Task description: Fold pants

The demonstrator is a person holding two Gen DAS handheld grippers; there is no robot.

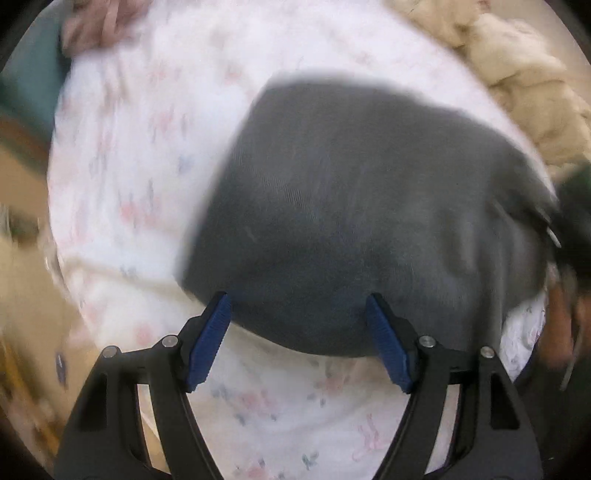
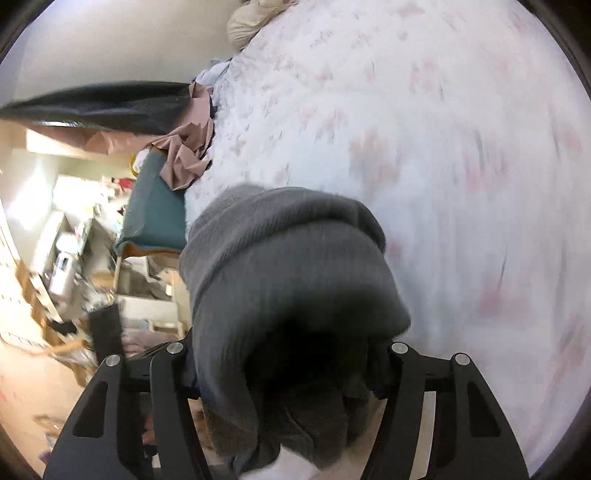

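Left wrist view, pants: I saw the grey pants [image 1: 369,206] lying as a folded slab on the bed [image 1: 147,147], which had a white floral cover.
Left wrist view, left tool: my left tool [image 1: 299,314] stood with its jaws wide apart, the blue pads [image 1: 208,339] straddling the near edge of the cloth and pinching nothing.
Left wrist view, surroundings: a beige bundle [image 1: 524,81] sat at the far right corner and a pinkish garment [image 1: 96,26] at the far left, both apart from the pants.
Right wrist view, pants: the same grey fabric [image 2: 288,280] was bunched thick over my right tool [image 2: 291,373], draping forward and down.
Right wrist view, right tool: the pads were buried under cloth, so I could not tell whether they pressed on it or stood free.
Right wrist view, surroundings: a teal cushion [image 2: 155,210] and cluttered floor lay off the bed's left edge.
Risk, fold: I judged that if the right side pulled away while snagged in the bunch, it could drag the fold open and skew the slab.
Risk, left side: with nothing pinned there, the near edge could slide on the smooth cover.
Risk, sight: motion blur made the edges hard to place.
Writing: I could read no brand, label or text in either view.
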